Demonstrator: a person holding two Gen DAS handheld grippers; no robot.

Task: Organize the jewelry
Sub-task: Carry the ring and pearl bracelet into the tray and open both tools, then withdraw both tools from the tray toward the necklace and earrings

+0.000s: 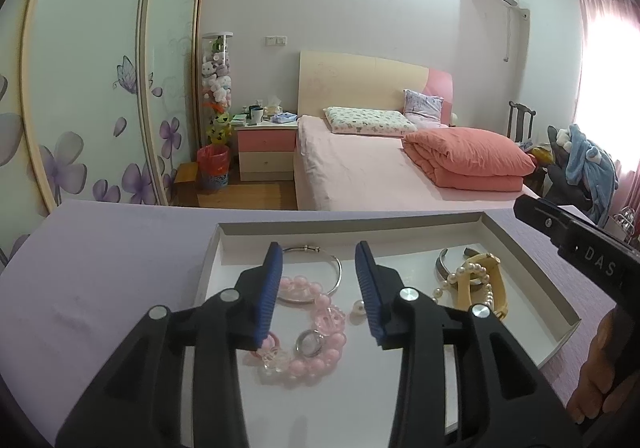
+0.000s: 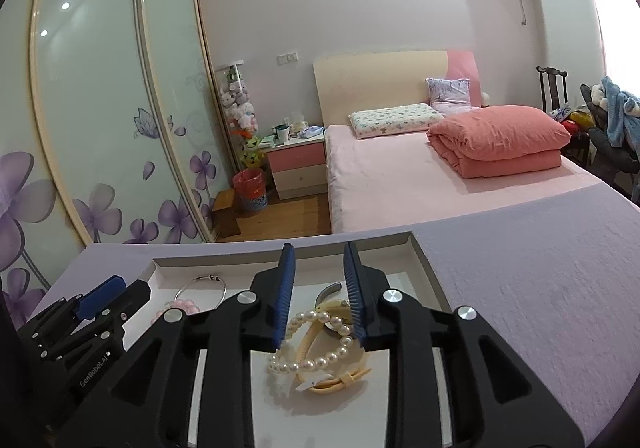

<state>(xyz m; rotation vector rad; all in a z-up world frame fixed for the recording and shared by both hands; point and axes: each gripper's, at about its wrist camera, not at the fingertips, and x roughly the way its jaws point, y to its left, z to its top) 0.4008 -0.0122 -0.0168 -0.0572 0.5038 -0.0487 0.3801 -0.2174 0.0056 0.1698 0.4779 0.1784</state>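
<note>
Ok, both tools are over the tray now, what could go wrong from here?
1. The pearl bracelet lies looped over the cream watch, so the right tool may drag both up together.
2. The ring sits inside the pink bead bracelet, which overlaps the silver bangle; the left tool could snag the wrong piece.
3. The tools sit close together and might collide.

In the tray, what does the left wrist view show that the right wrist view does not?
Only the left wrist view shows the small silver ring lying inside the pink bead bracelet, and a loose pearl beside it; the left claw hangs open over them.

Only the right wrist view shows the whole cream watch strap under the pearl bracelet, with the open right claw above, and the near end of that pile.

Both show the white tray, the silver bangle and the pearl bracelet.
</note>
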